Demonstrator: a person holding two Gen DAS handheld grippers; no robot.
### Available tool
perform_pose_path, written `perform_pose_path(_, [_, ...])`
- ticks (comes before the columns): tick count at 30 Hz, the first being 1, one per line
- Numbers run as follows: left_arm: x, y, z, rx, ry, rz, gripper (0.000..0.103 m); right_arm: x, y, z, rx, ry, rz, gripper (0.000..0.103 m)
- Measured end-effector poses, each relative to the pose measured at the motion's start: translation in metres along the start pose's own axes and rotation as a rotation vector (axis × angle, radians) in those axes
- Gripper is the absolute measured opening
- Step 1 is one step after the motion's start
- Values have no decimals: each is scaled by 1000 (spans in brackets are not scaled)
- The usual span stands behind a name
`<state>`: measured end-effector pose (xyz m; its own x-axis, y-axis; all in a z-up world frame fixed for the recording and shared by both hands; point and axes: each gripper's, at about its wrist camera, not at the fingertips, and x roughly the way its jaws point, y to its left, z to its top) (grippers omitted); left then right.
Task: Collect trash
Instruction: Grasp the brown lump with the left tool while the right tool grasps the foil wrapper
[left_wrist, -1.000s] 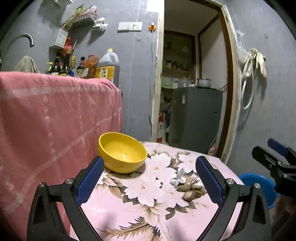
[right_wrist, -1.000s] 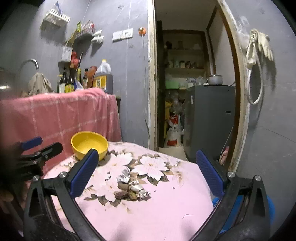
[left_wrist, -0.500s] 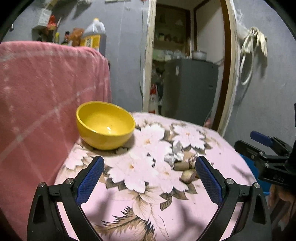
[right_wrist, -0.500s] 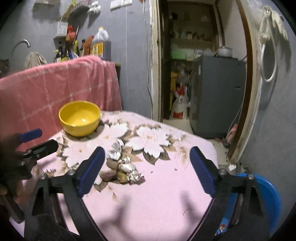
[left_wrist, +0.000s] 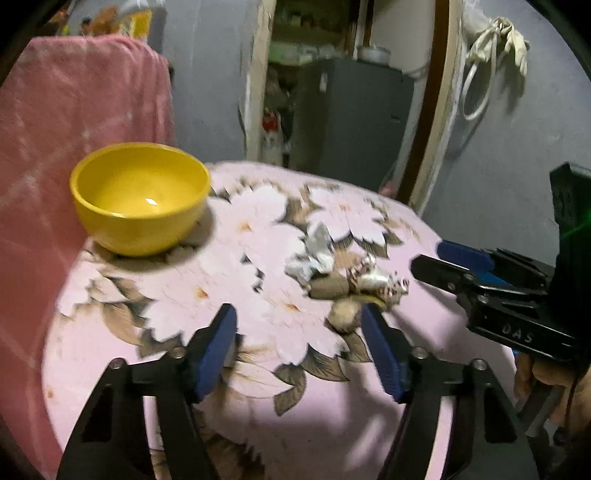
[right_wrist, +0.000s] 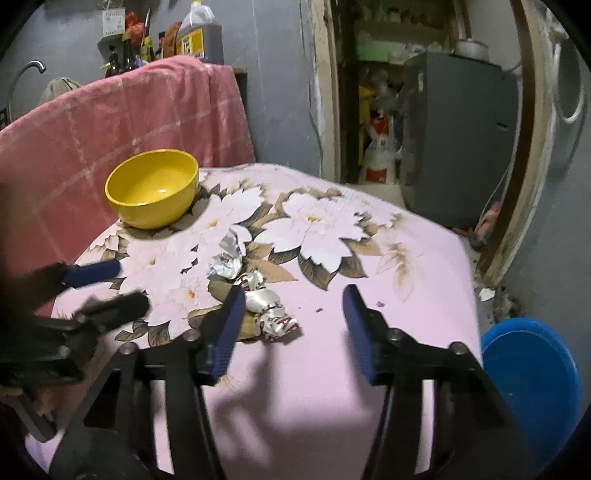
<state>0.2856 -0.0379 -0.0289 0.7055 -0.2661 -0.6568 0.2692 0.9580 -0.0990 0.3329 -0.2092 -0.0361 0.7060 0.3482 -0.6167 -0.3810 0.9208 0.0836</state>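
Left wrist view: we hold our left gripper (left_wrist: 299, 339) low over the round table with the pink flowered cloth (left_wrist: 229, 302), its blue-padded jaws spread wide with nothing between them. The trash, a small heap of crumpled silver foil wrappers and brown scraps (left_wrist: 347, 280), lies just ahead of the right pad; the nearest brown scrap is just beside that pad's tip, but we cannot tell if they touch. The round yellow plastic bowl (left_wrist: 140, 199) stands further ahead, to the left of the left pad, well apart from the heap.

In the right wrist view our right gripper (right_wrist: 291, 328) also stands wide apart and holds nothing. The heap (right_wrist: 258, 295) lies at its left pad, and one striped wrapper lies just inside the gap, near that pad. The yellow bowl (right_wrist: 153, 188) stands far ahead to the left. A blue round plastic basin (right_wrist: 532, 380) sits low to the right of the right pad, beyond the table edge.
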Motion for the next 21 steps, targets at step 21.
perform_pose_path(21, [42, -9, 11, -34, 175, -116, 20, 33, -7, -2, 40, 123, 96, 60])
